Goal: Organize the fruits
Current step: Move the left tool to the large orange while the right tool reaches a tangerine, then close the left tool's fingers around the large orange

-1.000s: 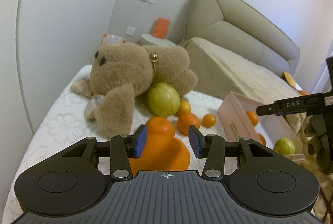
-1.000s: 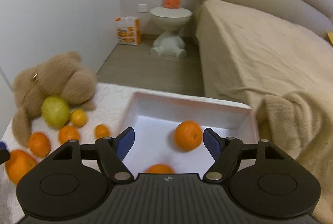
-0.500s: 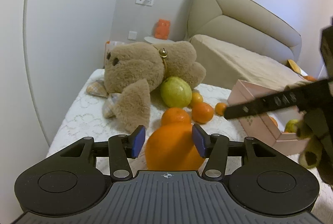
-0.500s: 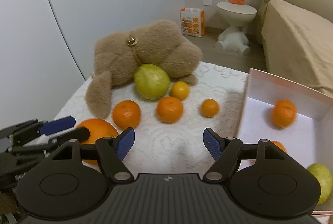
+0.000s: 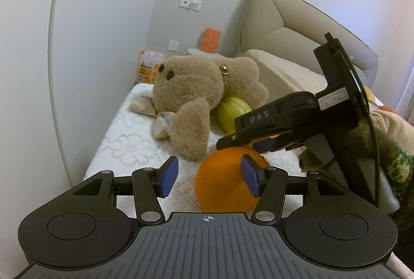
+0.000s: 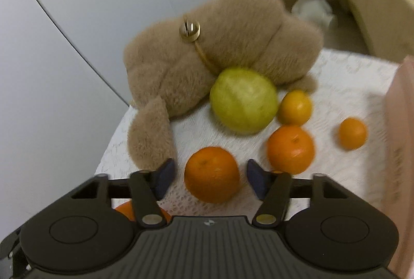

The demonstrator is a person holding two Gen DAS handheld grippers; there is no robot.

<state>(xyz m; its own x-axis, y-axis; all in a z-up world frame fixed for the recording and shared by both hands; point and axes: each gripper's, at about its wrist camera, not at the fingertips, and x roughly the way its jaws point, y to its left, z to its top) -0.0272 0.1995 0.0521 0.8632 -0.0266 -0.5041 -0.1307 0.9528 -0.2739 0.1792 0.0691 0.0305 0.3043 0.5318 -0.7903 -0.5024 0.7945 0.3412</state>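
Observation:
A large orange [image 5: 222, 183] lies on the white lace cover between the pads of my left gripper [image 5: 210, 176]. The jaws are opening; the left pad stands clear of the orange and the right pad is at its side. In the right wrist view my right gripper [image 6: 211, 176] straddles a medium orange [image 6: 212, 174]. Its jaws are closing, with a small gap still showing on each side. Beyond lie a yellow-green fruit [image 6: 243, 100], another orange [image 6: 291, 149] and two small oranges [image 6: 295, 108] [image 6: 353, 134]. The right gripper [image 5: 248, 143] hangs just above the large orange.
A brown teddy bear [image 6: 207, 58] lies against the yellow-green fruit, one leg [image 6: 151, 134] close to my right gripper's left finger. A pink box wall [image 6: 398, 136] stands at the right edge. The cover's left edge drops off by a white wall. A beige bed [image 5: 284, 77] is behind.
My right gripper swung left from the pink box, tipped down over the medium orange and narrowed its jaws. My left gripper's jaws widened off the large orange, which now sits toward the right pad.

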